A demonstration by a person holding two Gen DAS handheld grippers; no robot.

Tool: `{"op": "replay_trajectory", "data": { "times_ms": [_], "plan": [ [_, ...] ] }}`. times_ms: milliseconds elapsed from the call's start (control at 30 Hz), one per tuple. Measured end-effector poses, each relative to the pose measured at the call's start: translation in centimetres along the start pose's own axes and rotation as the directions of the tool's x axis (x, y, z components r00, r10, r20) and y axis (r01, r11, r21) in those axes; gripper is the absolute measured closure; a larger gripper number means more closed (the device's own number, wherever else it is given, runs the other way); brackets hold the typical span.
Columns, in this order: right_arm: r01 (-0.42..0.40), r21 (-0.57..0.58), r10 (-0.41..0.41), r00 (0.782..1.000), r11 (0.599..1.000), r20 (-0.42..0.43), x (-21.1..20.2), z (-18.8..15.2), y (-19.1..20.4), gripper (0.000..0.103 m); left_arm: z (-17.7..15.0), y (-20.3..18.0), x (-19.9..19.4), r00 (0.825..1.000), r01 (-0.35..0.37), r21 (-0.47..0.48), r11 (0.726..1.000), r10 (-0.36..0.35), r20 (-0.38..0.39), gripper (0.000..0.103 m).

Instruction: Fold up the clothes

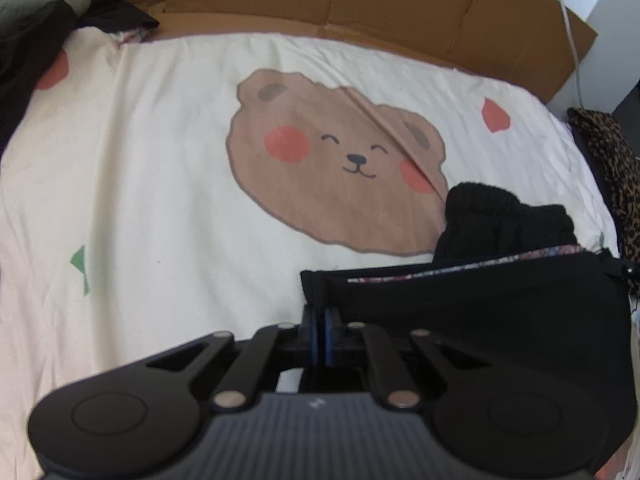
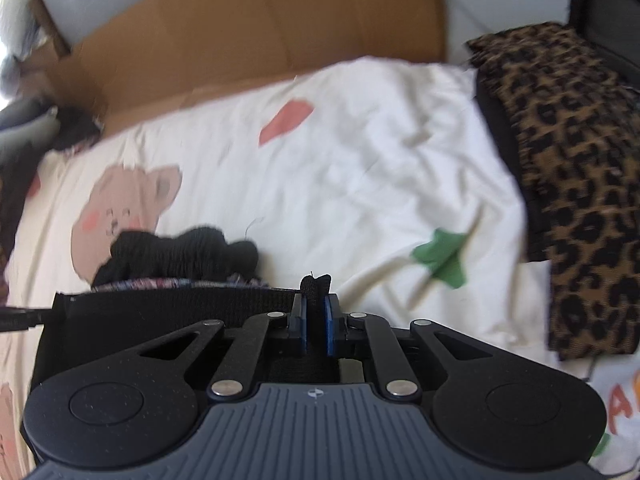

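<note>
The left gripper [image 1: 321, 322] has its two blue-padded fingers [image 1: 331, 320] pressed almost together on the near corner of a black garment [image 1: 480, 312], whose edge runs away from the fingertips to the right, stretched taut. Just past that edge a thin strip of patterned lining [image 1: 460, 270] shows, and beyond it a knitted black cuff or sleeve [image 1: 500, 216] bunches up ahead and to the right of the fingers. The right gripper [image 2: 316, 312] is likewise closed down hard, with a small tuft of the black garment [image 2: 160, 320] poking up between its pads [image 2: 330, 320]; from there the same taut black edge leads off to the left of the fingers. In the right wrist view the knitted bunch [image 2: 180, 252] sits ahead and left of the fingertips, lying on the cream bed sheet [image 2: 360, 160]. The sheet spreads out ahead of both grippers, and a printed brown bear face [image 1: 332, 168] lies straight ahead of the left fingers. A leopard-print cloth [image 2: 568, 184] lies to the right of the right fingers, well apart from them. A brown cardboard sheet [image 1: 360, 4] stands along the far edge of the bed, beyond both pairs of fingers, and a dark heap of clothes [image 1: 44, 40] sits far ahead to the left of the left fingers.
</note>
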State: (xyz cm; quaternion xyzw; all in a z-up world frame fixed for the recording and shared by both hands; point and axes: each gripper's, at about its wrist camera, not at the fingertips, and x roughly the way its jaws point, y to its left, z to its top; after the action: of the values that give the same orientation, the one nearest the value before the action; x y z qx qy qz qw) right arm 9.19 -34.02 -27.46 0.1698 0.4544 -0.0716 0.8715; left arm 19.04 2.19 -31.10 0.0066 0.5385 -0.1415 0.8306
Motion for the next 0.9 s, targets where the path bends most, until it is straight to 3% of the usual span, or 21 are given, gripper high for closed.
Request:
{"op": "replay_trajectory", "data": {
  "times_ms": [400, 633, 900],
  "plan": [
    [0.012, 0.096, -0.02, 0.996, 0.995, 0.084, -3.8, 0.7, -1.0, 0.096, 3.2, -1.4, -3.7, 0.993, 0.028, 0.03, 0.999, -0.031, 0.112, 0.1],
    [0.052, 0.137, -0.061, 0.996, 0.989, 0.063, -2.9, 1.5, -2.4, 0.096, 5.6, -3.6, -2.5, 0.994, 0.01, 0.079, 0.997, -0.019, 0.107, 0.1],
    [0.066, 0.144, -0.074, 0.996, 0.987, 0.047, -1.1, 2.1, -3.0, 0.096, 5.9, -3.8, -0.5, 0.996, -0.015, 0.088, 0.996, 0.007, 0.086, 0.1]
  ]
}}
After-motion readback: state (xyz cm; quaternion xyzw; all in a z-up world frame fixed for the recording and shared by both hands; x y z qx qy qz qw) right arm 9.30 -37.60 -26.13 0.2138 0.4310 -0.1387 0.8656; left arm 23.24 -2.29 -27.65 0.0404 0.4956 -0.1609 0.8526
